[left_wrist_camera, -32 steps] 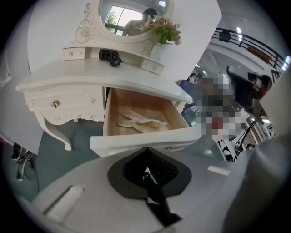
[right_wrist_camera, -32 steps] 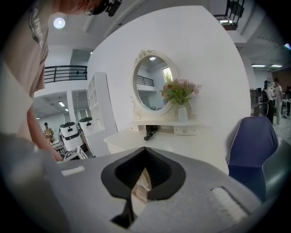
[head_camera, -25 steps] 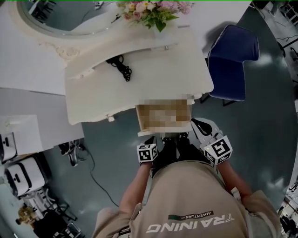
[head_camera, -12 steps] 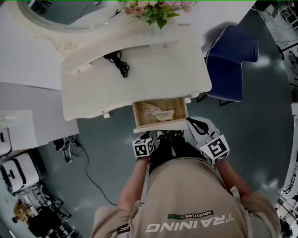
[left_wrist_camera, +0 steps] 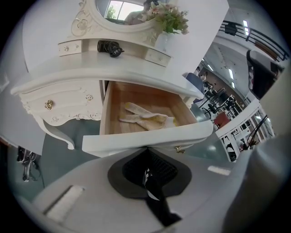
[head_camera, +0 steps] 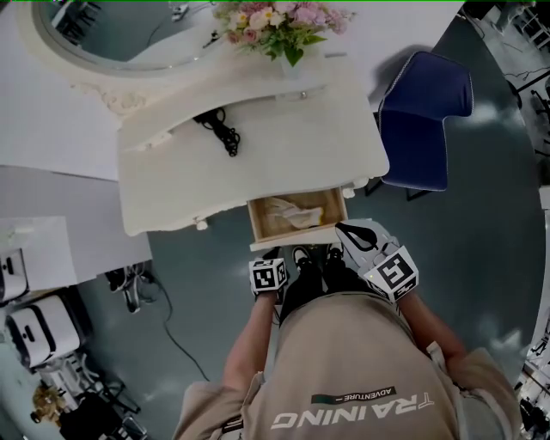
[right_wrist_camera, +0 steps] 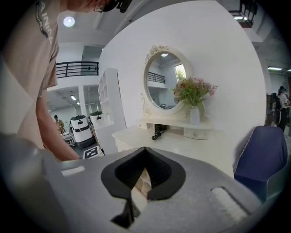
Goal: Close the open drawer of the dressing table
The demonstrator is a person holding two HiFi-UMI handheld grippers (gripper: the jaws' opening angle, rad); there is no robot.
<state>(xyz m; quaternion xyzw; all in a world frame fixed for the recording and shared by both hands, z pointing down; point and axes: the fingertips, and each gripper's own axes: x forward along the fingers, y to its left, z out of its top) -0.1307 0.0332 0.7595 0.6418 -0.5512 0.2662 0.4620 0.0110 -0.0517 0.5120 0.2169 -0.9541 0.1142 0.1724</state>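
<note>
The white dressing table (head_camera: 172,185) has one drawer (head_camera: 296,234) pulled out toward me, with a pale cloth (head_camera: 288,212) lying in it. In the left gripper view the drawer front (left_wrist_camera: 113,141) fills the middle, its small gold knob (left_wrist_camera: 178,149) low on the right, the cloth (left_wrist_camera: 145,117) inside. My left gripper (left_wrist_camera: 146,148) is shut, its tips right at the lower edge of the drawer front. My right gripper (right_wrist_camera: 144,148) is also shut on nothing, at the drawer's right front corner (head_camera: 348,230). The left gripper (head_camera: 273,258) is just below the drawer front.
A blue chair (head_camera: 425,120) stands right of the table. A flower vase (head_camera: 279,21), an oval mirror (right_wrist_camera: 166,79) and a black cable (head_camera: 219,125) are on the tabletop. White machines (head_camera: 34,326) and floor cables (head_camera: 133,284) are at the left.
Both grippers have moved up closer to the drawer front. The drawer looks slightly less far out than half a second ago.
</note>
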